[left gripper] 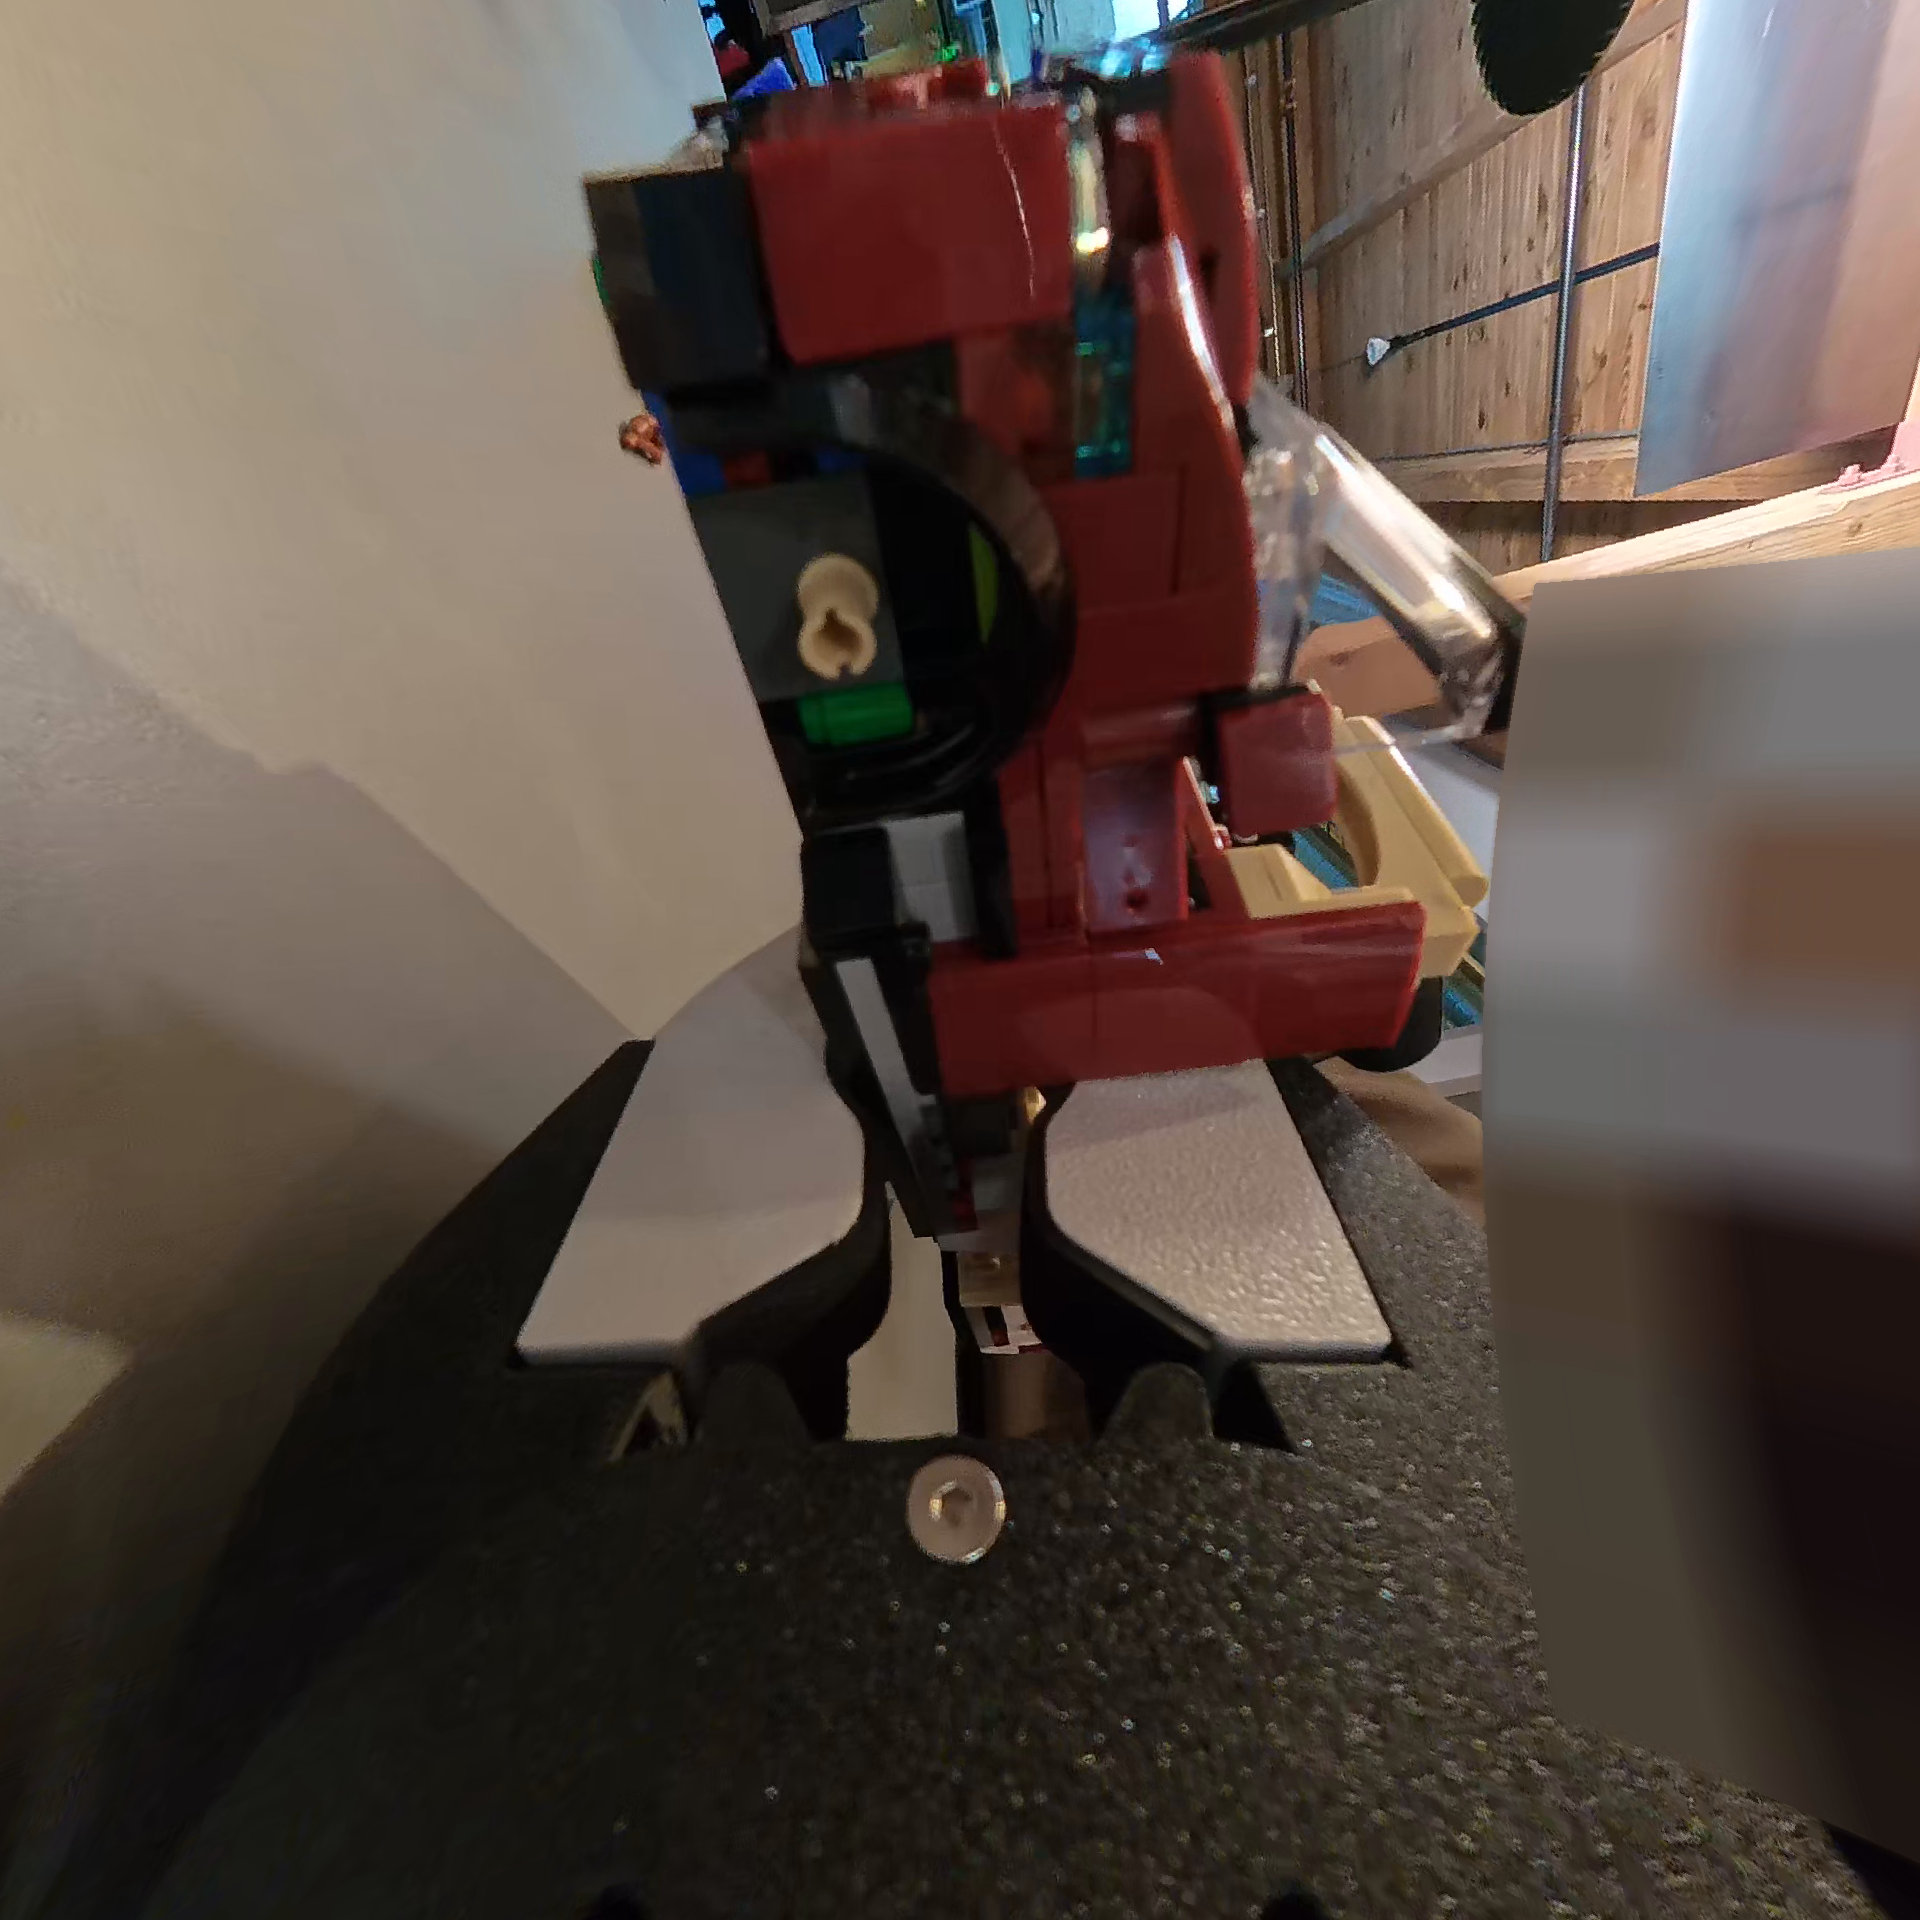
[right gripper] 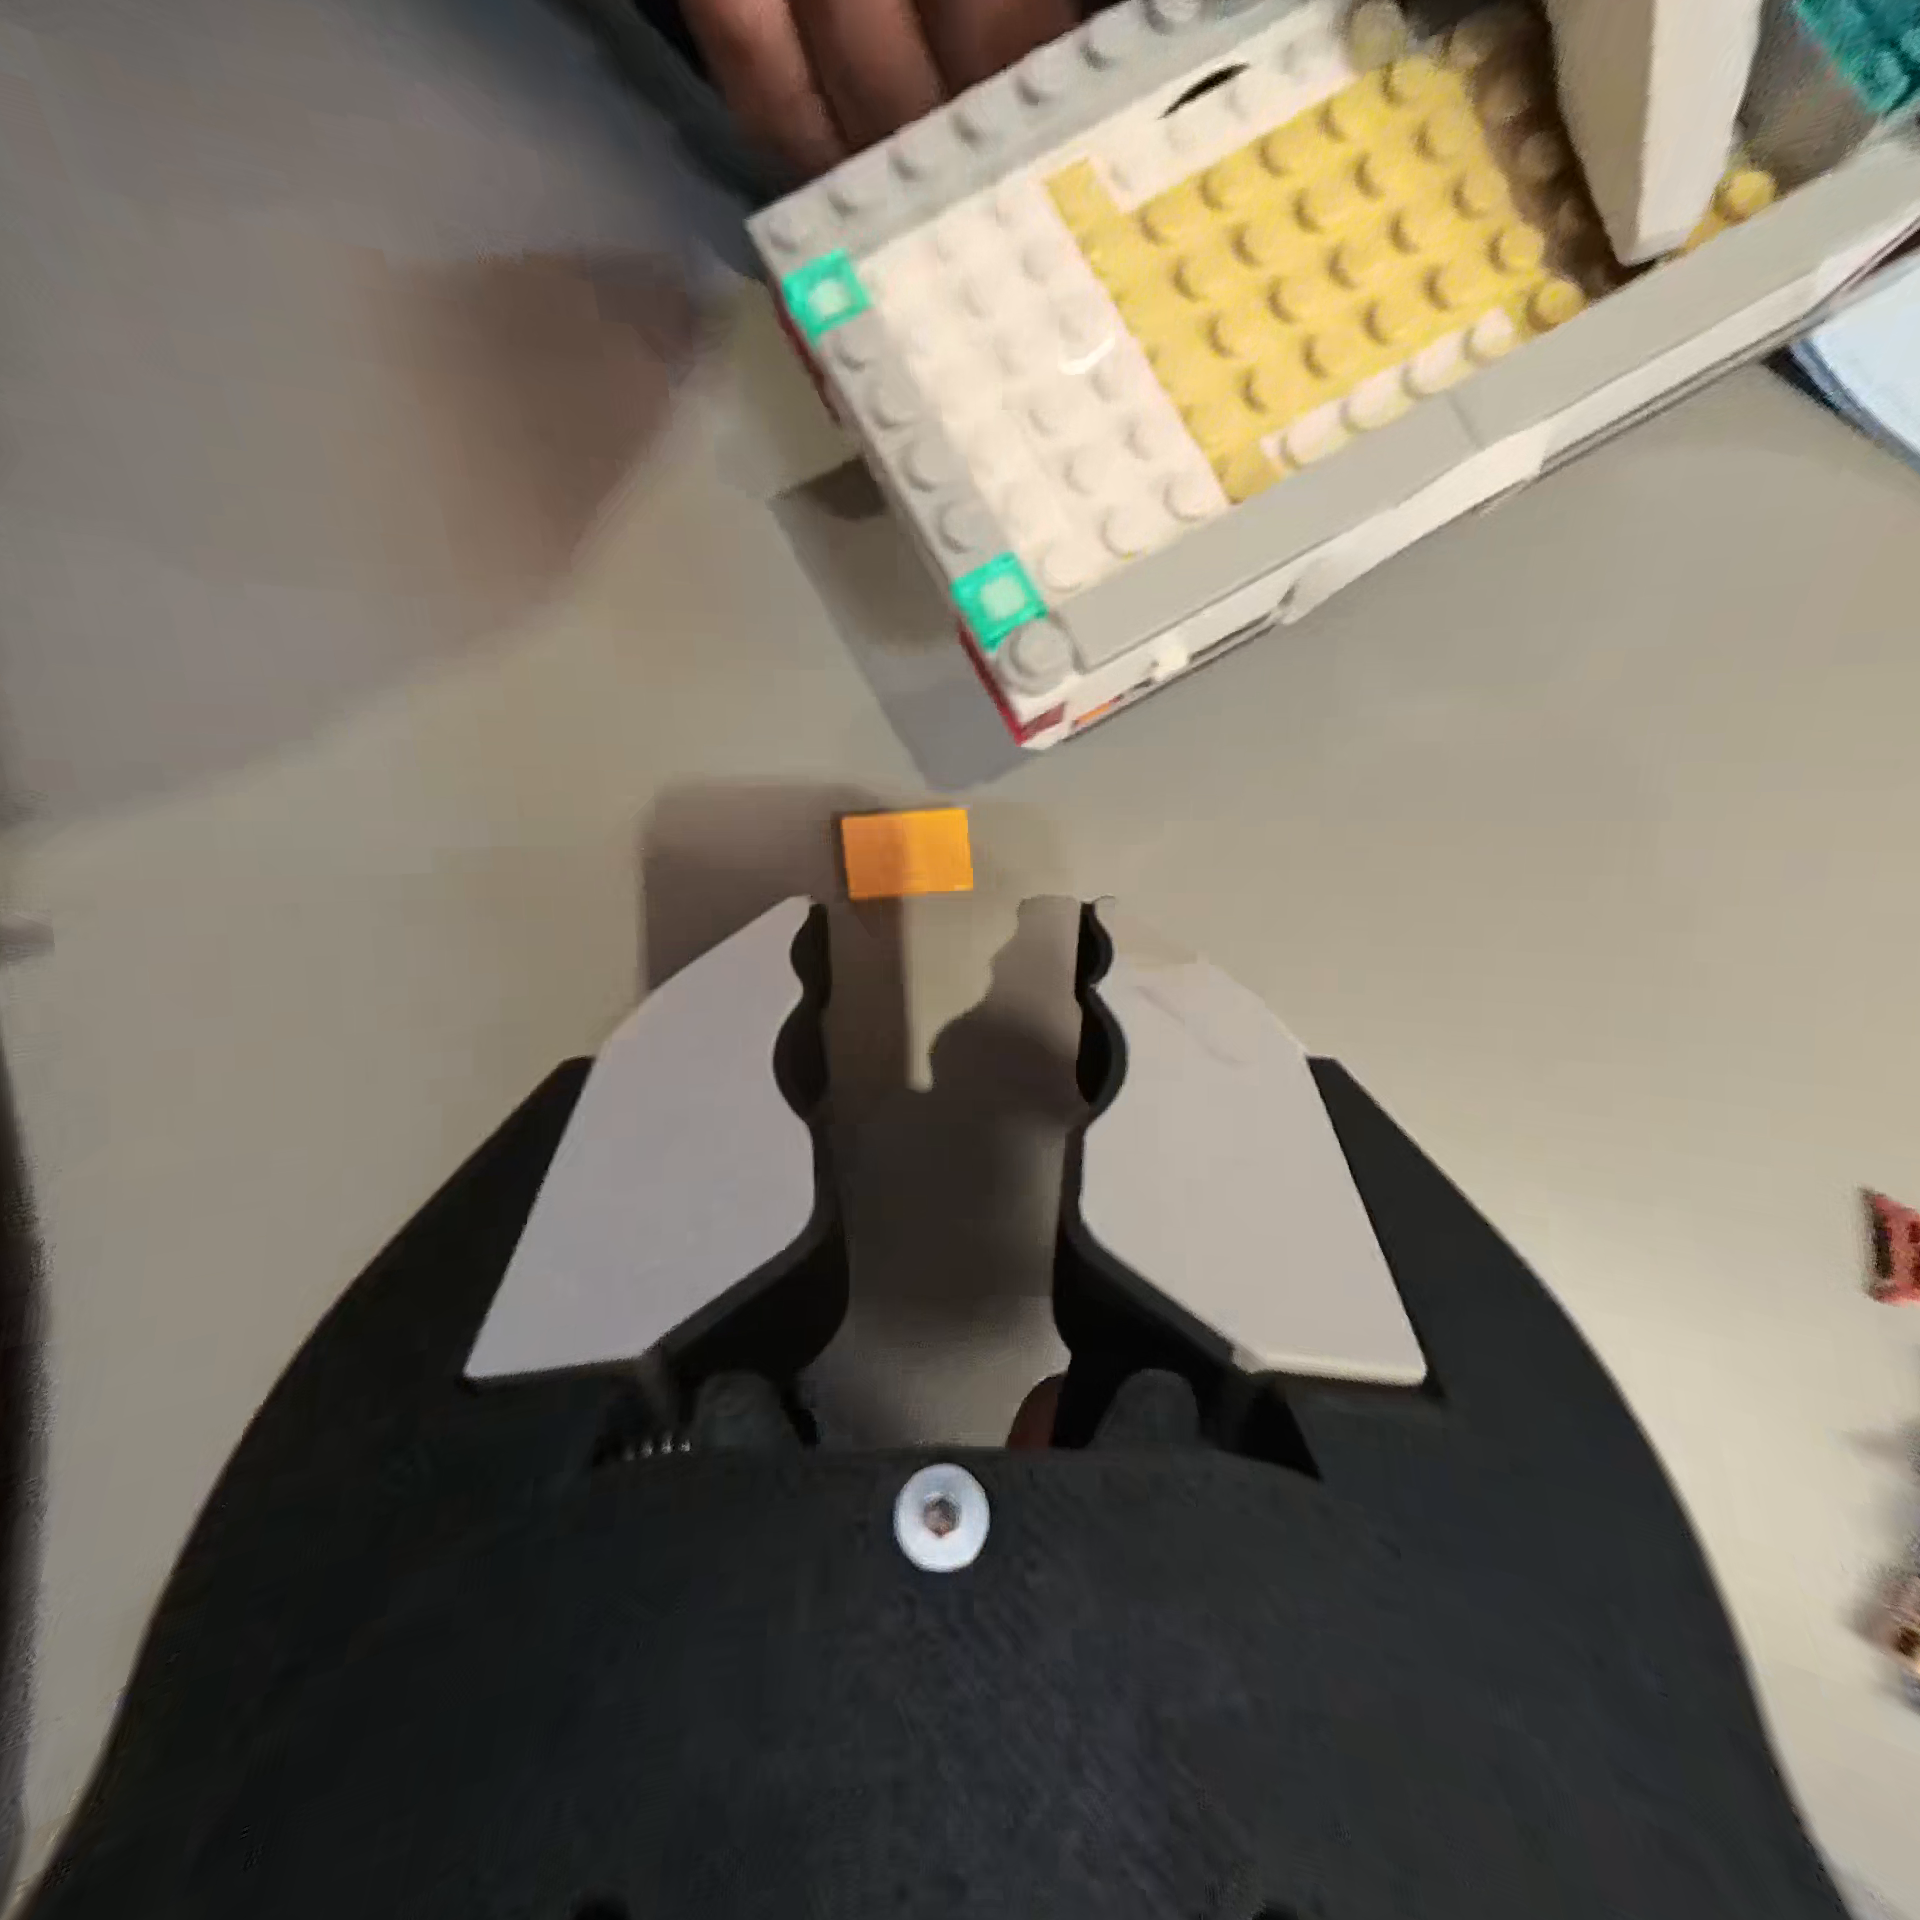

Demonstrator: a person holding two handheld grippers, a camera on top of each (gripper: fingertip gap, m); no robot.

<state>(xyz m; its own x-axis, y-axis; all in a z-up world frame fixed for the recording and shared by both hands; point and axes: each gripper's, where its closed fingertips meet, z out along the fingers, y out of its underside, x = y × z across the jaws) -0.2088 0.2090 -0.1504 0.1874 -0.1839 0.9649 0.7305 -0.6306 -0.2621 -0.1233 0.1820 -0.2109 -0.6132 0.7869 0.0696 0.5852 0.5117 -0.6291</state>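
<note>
The left hand-held gripper [left gripper: 951, 1174] is clamped on the lower end of a dark red brick-built vehicle [left gripper: 1049, 582]. The model stands on end in the left wrist view, its long axis running straight up from the fingertips, with its black underside [left gripper: 831, 582] facing left and its red bodywork facing right. A tan pin [left gripper: 836, 623] sticks out of the underside, with a green piece [left gripper: 852, 717] just below it. A clear part [left gripper: 1382, 582] and tan pieces [left gripper: 1392, 842] jut from the model's right side. The part of the model gripped between the fingers is dark and hard to make out, and the model's top is blurred.

The right hand-held gripper [right gripper: 951, 914] is open, with nothing between its fingers. A small orange brick [right gripper: 907, 853] lies flat on the pale surface [right gripper: 312, 623] just beyond the fingertips, nearer the left finger, with its long side across the view. Beyond the orange brick sits a studded white and yellow brick base [right gripper: 1195, 343] with grey edges, angled up to the right and cut off by the frame. A hand [right gripper: 821, 73] shows at the base's far left corner, also cut off. Small blurred pieces [right gripper: 1896, 1262] lie at the right edge, well apart from the orange brick.
</note>
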